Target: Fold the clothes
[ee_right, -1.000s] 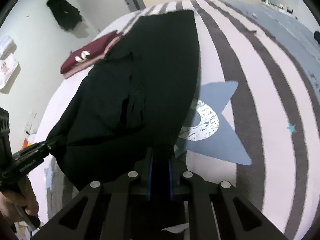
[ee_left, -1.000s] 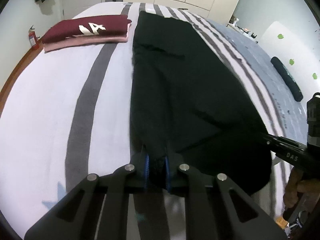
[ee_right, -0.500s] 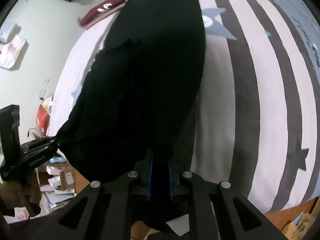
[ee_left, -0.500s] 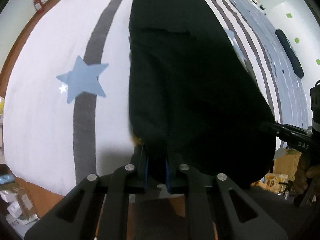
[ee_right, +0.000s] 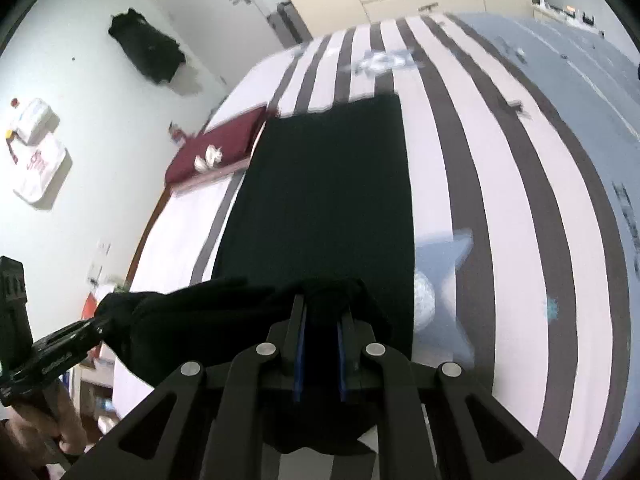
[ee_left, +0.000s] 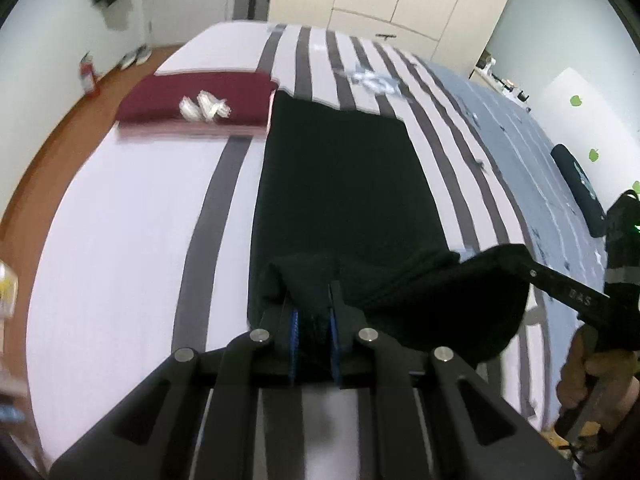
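Left gripper (ee_left: 314, 312) and right gripper (ee_right: 320, 320) both clamped on near hem of long black fabric garment (ee_left: 340, 184), stretched toward 12 o'clock along striped bedsheet (ee_left: 120, 240). Folded maroon cloth stack (ee_left: 200, 100) at 11 o'clock.

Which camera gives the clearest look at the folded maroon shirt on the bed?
The left wrist view: the maroon shirt lies large and whole, white print visible, beside the black garment. In the right wrist view it is smaller, off toward the left wall.
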A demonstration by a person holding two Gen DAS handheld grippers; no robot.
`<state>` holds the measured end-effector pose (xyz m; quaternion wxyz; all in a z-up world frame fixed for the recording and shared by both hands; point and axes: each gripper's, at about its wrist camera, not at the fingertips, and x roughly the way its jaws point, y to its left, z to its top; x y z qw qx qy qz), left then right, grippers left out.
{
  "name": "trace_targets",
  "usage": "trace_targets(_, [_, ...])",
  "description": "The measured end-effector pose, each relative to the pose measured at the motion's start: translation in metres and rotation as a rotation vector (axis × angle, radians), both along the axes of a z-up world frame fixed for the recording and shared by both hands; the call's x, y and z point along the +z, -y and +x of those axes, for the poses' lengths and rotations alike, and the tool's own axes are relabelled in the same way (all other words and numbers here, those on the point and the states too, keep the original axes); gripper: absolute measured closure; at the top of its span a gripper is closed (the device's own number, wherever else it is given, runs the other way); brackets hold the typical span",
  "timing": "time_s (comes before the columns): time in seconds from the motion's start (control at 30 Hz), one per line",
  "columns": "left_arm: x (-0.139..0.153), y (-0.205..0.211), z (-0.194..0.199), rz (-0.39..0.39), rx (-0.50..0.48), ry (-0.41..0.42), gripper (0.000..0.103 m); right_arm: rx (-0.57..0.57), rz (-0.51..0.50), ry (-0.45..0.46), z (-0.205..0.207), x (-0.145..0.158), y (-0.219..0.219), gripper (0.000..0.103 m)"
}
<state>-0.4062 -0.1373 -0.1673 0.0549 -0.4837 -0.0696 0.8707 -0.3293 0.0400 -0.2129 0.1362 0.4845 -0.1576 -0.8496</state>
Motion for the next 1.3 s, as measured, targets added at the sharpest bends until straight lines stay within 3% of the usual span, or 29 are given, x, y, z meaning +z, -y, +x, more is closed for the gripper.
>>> trace_targets(0.2, [-0.063, 0.005, -0.112, -0.045, -0.066, 0.02, 0.093, -0.031, -0.008, 0.017, -0.101, -0.038, -0.003, 0.092])
trace_targets(0.37, [-0.086, 0.004, -0.159, -0.005, -0.067, 0.08, 0.093, -0.034, 0.009, 0.05, -0.164, -0.069, -0.004, 0.092])
trace_targets(0.53, [-0.094, 0.005, -0.167, -0.005, -0.072, 0.09, 0.093, -0.03, 0.006, 0.073, -0.182, -0.087, -0.007, 0.092])
trace_targets(0.73, [-0.086, 0.007, -0.151, 0.009, -0.066, 0.074, 0.093, -0.029, 0.0, 0.06, -0.195, -0.086, -0.007, 0.092])
trace_targets(0.97, [-0.077, 0.011, -0.16, 0.018, -0.056, 0.036, 0.093, -0.041, -0.027, 0.027, -0.206, -0.072, -0.013, 0.092])
trace_targets(1.3, [-0.1, 0.006, -0.169, -0.01, -0.048, 0.06, 0.093, -0.078, -0.025, 0.068, -0.231, -0.097, -0.016, 0.092])
